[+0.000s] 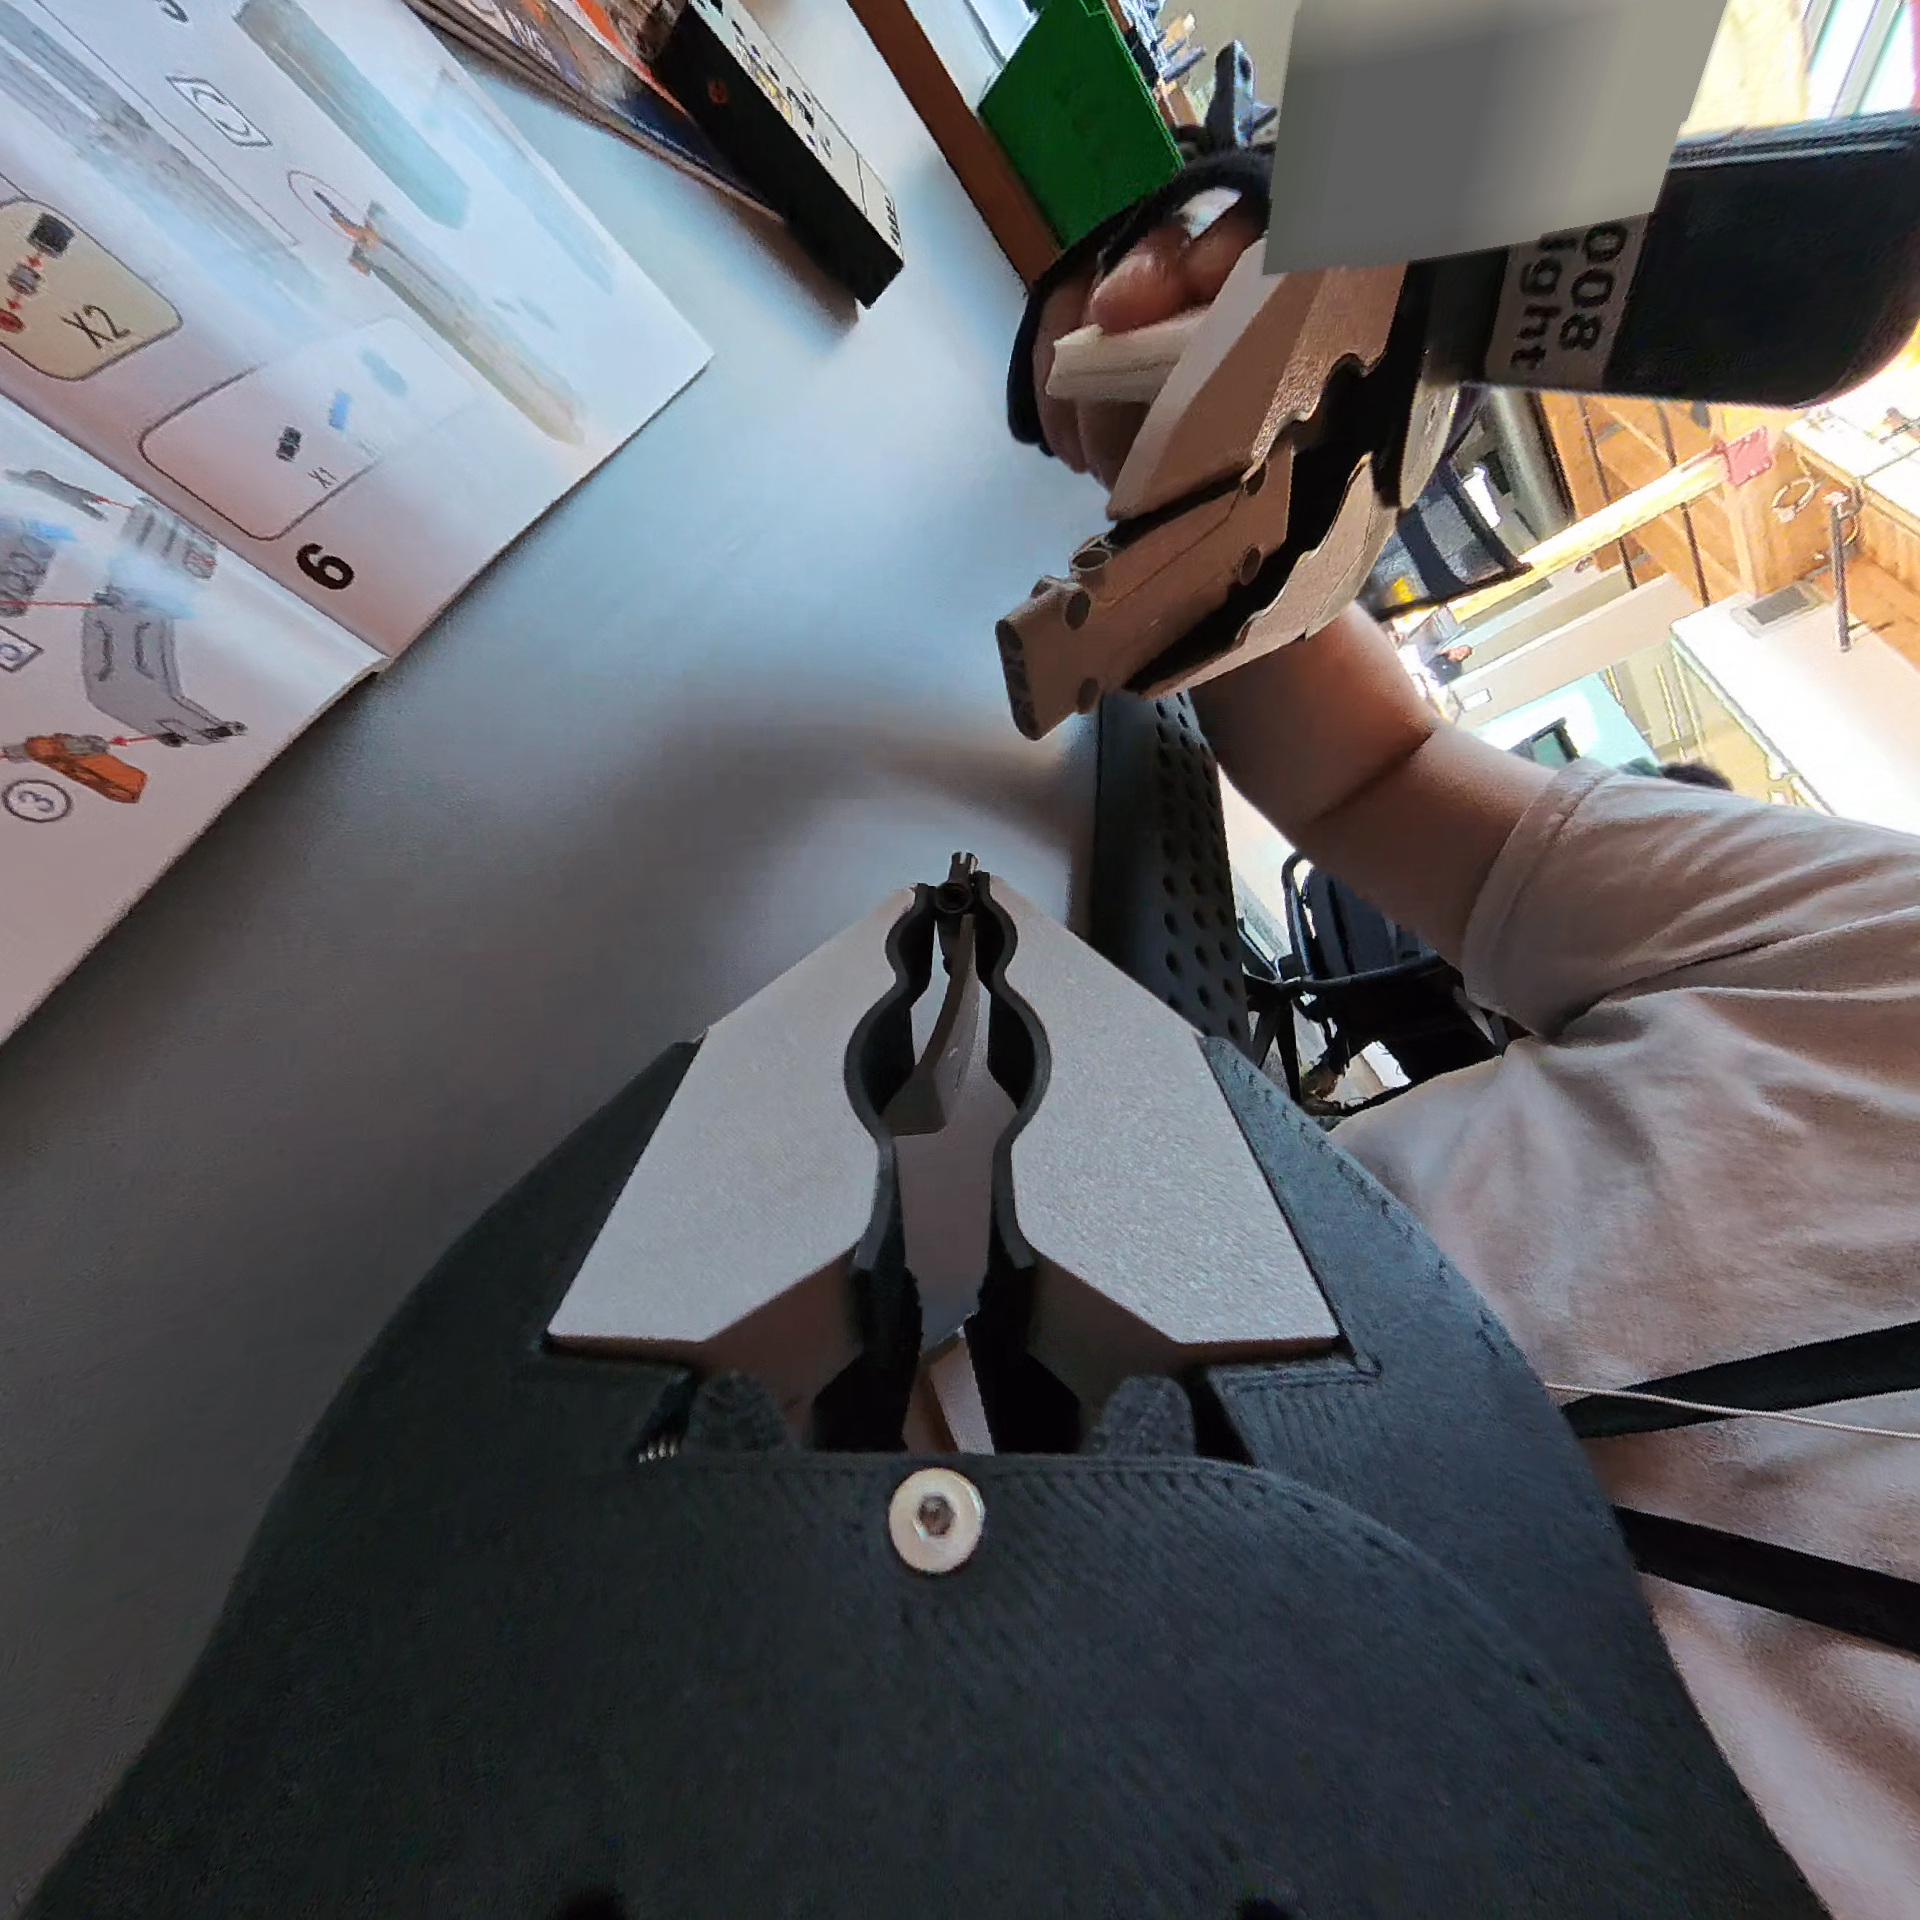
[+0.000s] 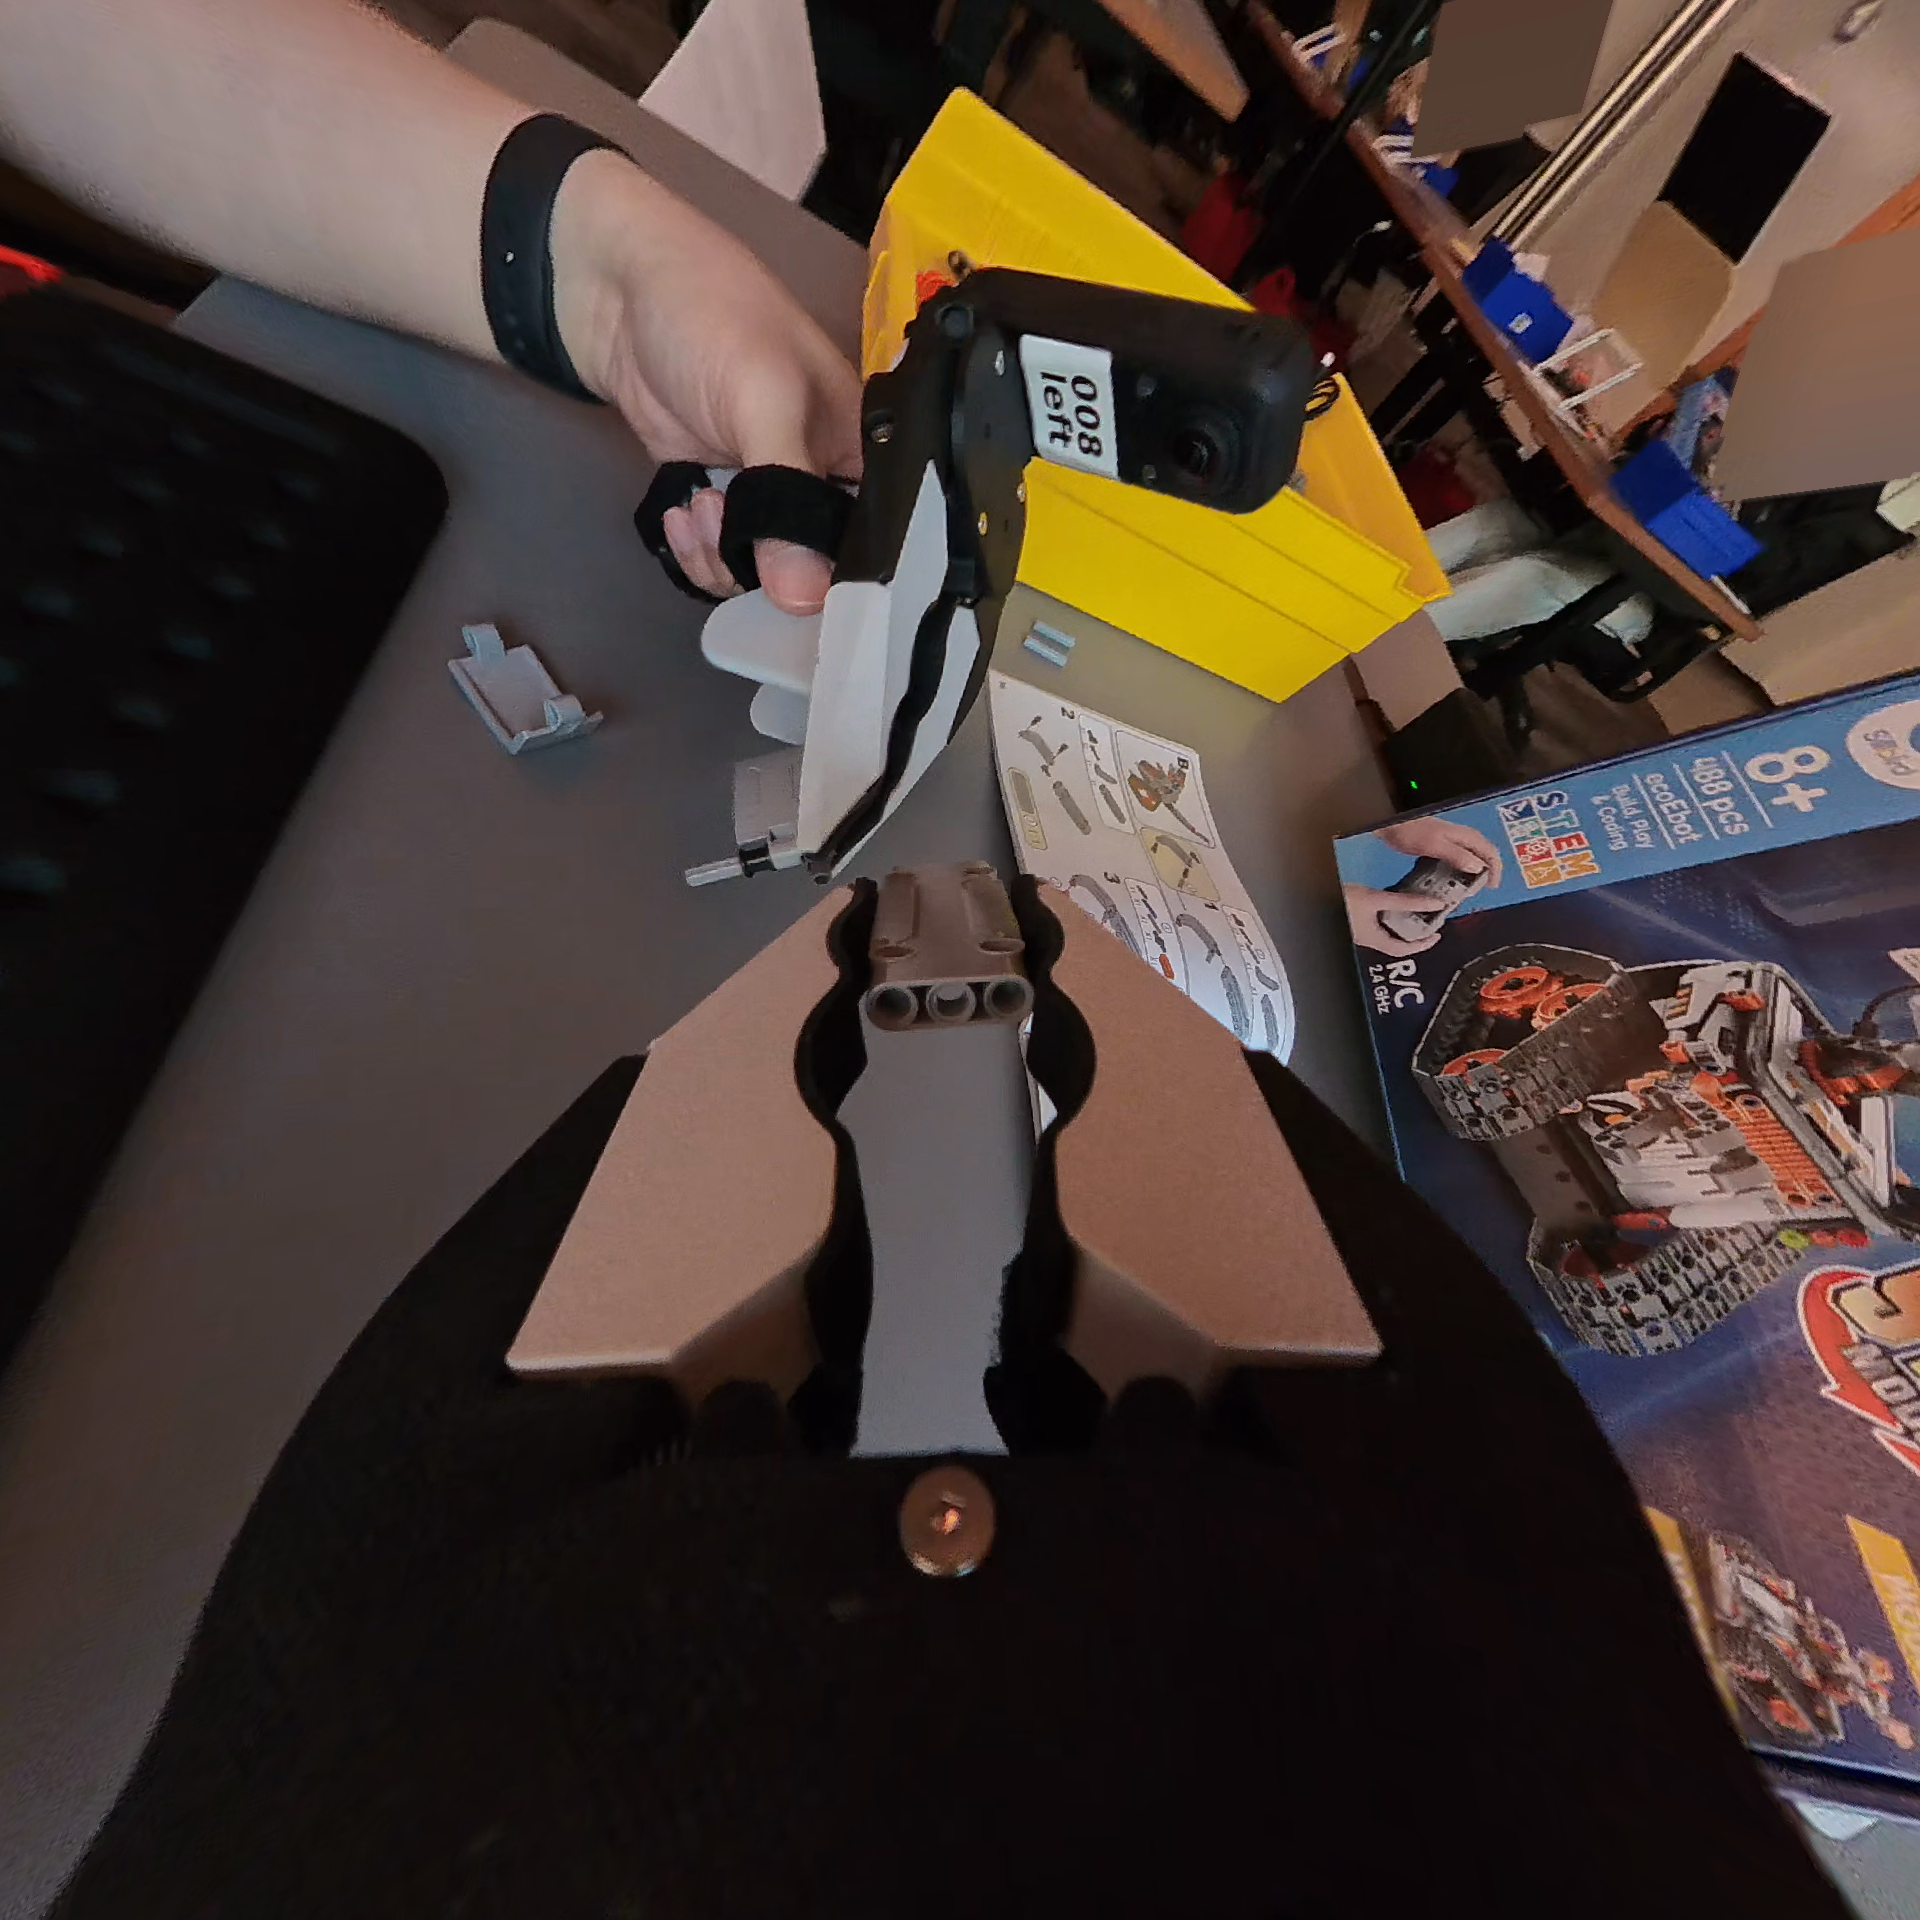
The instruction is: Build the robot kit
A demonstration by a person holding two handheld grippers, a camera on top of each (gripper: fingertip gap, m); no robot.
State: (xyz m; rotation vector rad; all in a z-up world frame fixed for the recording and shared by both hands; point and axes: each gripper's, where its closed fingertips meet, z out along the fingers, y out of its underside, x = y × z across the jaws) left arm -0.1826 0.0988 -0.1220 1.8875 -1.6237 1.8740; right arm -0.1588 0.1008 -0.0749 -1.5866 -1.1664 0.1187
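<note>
**Two grippers, each holding a small building piece**

On the left of the grey table (image 2: pixel 343 997) we see a loose grey clip piece (image 2: pixel 523 688). Next, our left gripper (image 2: pixel 821 868) is pinched tight on a small black pin (image 1: pixel 957 896). Just beside it, our right gripper (image 2: pixel 943 883) is squeezed on a grey beam with holes (image 2: pixel 943 961). Behind them sits a yellow bin (image 2: pixel 1195 561). An instruction booklet (image 2: pixel 1143 842) lies open near the middle. A blue toy box (image 2: pixel 1662 1143) lies on the right.

Workshop — shelves (image 2: pixel 1538 343) of parts bins (image 2: pixel 1683 520)
</note>
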